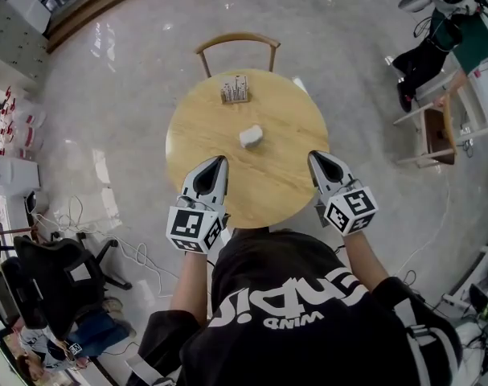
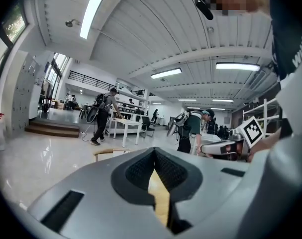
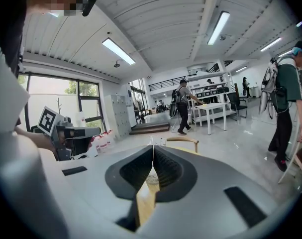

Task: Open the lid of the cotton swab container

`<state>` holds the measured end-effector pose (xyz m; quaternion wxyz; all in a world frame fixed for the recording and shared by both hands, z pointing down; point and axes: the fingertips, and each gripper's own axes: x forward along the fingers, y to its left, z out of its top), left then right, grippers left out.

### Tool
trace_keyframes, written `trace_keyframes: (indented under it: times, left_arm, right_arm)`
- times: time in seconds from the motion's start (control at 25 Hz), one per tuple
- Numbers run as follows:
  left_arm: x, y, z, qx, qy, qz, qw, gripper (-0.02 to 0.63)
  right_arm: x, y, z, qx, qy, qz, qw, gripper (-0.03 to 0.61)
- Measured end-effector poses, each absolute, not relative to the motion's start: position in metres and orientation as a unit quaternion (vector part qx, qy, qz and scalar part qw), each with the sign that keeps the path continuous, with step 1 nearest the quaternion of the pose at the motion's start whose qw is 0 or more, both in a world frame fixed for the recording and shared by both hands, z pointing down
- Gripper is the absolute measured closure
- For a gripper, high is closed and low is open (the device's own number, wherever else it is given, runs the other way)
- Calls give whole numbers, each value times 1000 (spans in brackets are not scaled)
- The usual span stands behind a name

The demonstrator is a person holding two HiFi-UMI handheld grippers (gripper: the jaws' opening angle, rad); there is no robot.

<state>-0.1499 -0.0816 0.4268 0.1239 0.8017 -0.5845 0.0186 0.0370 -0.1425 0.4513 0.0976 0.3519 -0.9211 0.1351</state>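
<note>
Black white-lettered T-shirt [image 1: 285, 300]; grey left gripper [image 1: 221, 162], right gripper [image 1: 314, 157]; 2 marker cubes [image 1: 194, 225].

cotton swab container [image 1: 250, 137] | small, whitish | lid apparently on | middle of round table [image 1: 197, 139]

The right gripper [image 3: 152, 153] is pressing its two jaws together just in front of a wooden chair [image 3: 183, 140], with nothing caught between them. Under the meeting tips, below the chair, a strip of wooden table [image 3: 140, 203] is showing, and a small pale thing [image 3: 151, 178], too blurred to name, is lying on it. Just left of the chair a small white rack [image 3: 157, 141] is standing. Well left of the chair the left gripper [image 3: 93, 132] is hovering. Behind the chair a person with a backpack [image 3: 183, 106] is standing at a white table [image 3: 213, 107]. Well right of the chair another person [image 3: 284, 96] is standing.
</note>
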Motion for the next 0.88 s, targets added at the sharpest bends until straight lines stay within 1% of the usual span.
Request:
trace_keyframes:
  times: [0.32,0.88]
  left_arm:
    - [-158,-95,426,811,-571,16,125,604]
    - [-145,-114,425,793,-596,23,123,604]
  right_arm:
    - [18,-148,449,348,-922,139,99,575]
    - [21,-179,442,316,-934,135,96,575]
